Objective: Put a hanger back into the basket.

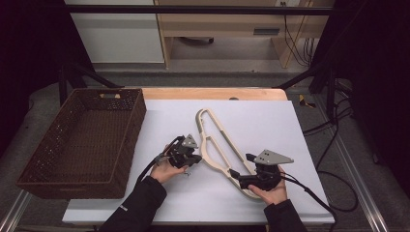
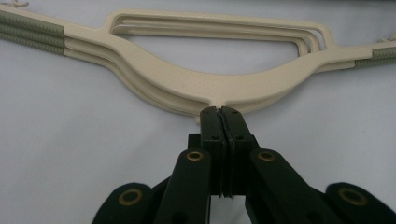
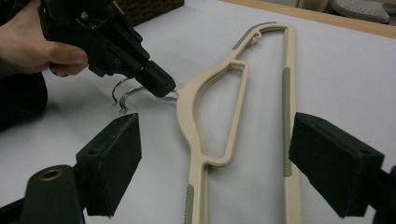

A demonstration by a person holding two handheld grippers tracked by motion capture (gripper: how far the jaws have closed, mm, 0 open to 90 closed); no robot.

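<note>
The left gripper (image 2: 222,112) has its two black jaws pressed together, flat pads meeting at the neck of a stack of cream plastic hangers (image 2: 187,81), just where the metal hooks (image 3: 125,95) come out of the middle of the curved top bar; from the right gripper view its tip pinches the thin wire there, the bright hooks curling out beside it. The right gripper (image 3: 215,172) stands spread wide, its blocky black pads either side of the lower end of the hangers without touching them. The hangers lie flat on the white sheet (image 1: 270,121) covering the table, near its middle, between the two hands. They are smooth and matt, several nested in one pile, with grey-green ribbed strips set into the shoulders and the long bar. A dark brown woven basket (image 1: 53,164), rectangular with a cut-out handle, sits at the left edge of the sheet, well apart from the hangers.
</note>
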